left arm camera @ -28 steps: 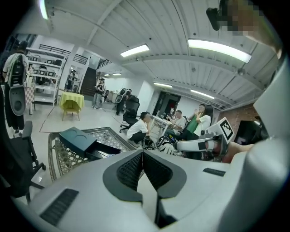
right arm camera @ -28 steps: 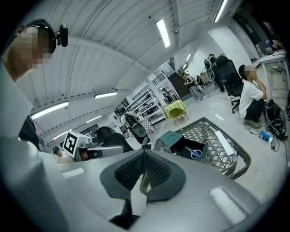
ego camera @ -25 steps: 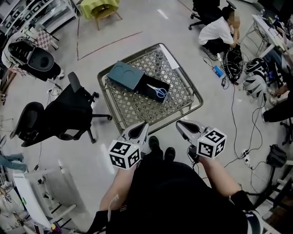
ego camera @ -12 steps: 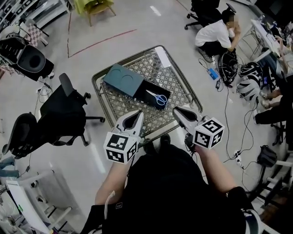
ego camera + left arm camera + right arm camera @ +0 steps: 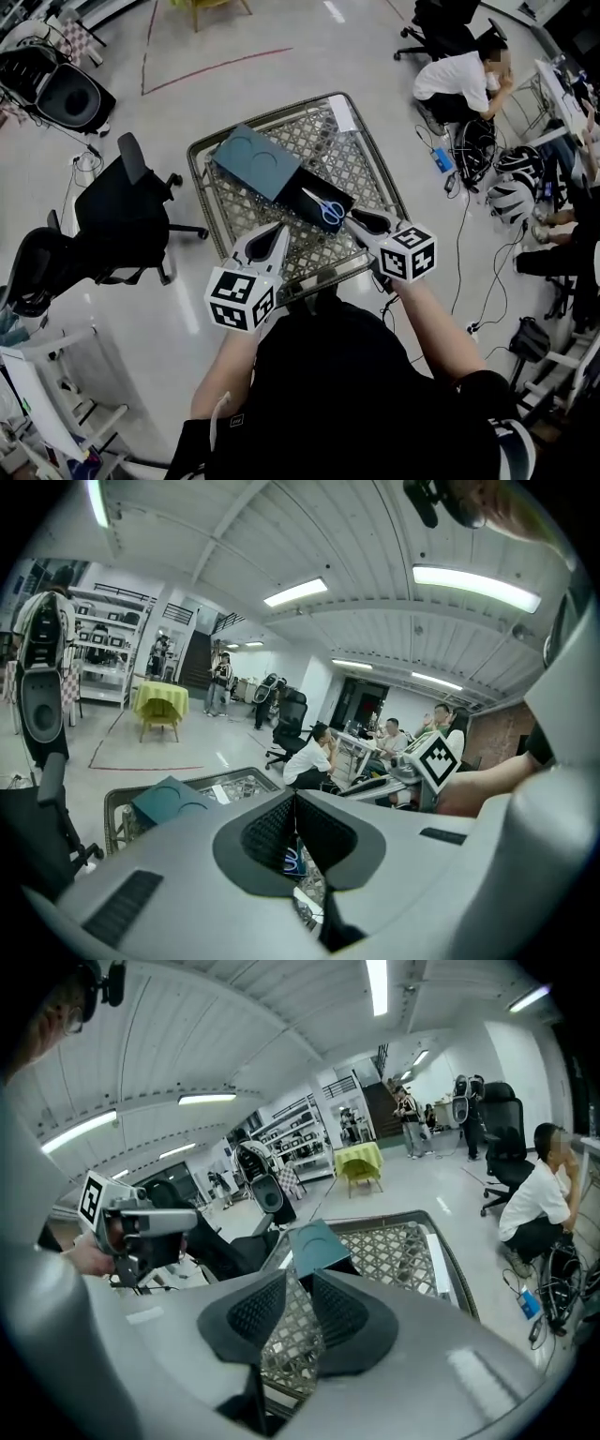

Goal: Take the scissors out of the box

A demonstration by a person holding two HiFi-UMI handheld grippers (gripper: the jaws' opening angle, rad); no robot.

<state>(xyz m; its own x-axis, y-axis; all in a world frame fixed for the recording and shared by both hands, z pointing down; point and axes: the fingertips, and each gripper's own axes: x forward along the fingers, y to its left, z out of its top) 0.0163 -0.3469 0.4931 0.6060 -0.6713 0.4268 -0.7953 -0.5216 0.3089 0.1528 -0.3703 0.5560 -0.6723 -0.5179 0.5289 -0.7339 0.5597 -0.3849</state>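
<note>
**A:** How are the scissors (image 5: 328,210) appearing to us?
**B:** We are seeing one pair, blue-handled and pale-bladed, lying in one open dark box (image 5: 302,185) on the wire-mesh table (image 5: 375,178), next to one teal lid (image 5: 255,161).
**A:** And our two grippers?
**B:** We are holding the left gripper (image 5: 279,232) with its jaws together. The right gripper (image 5: 356,218) is opening narrowly, with nothing between its jaws. Only the head view is showing the scissors whole. The left gripper view is showing just a blue sliver of them.

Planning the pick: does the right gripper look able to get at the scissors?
Probably yes: the scissors lie uncovered in the open box, and the right gripper is just beside it, jaws opening with nothing between them.
</note>
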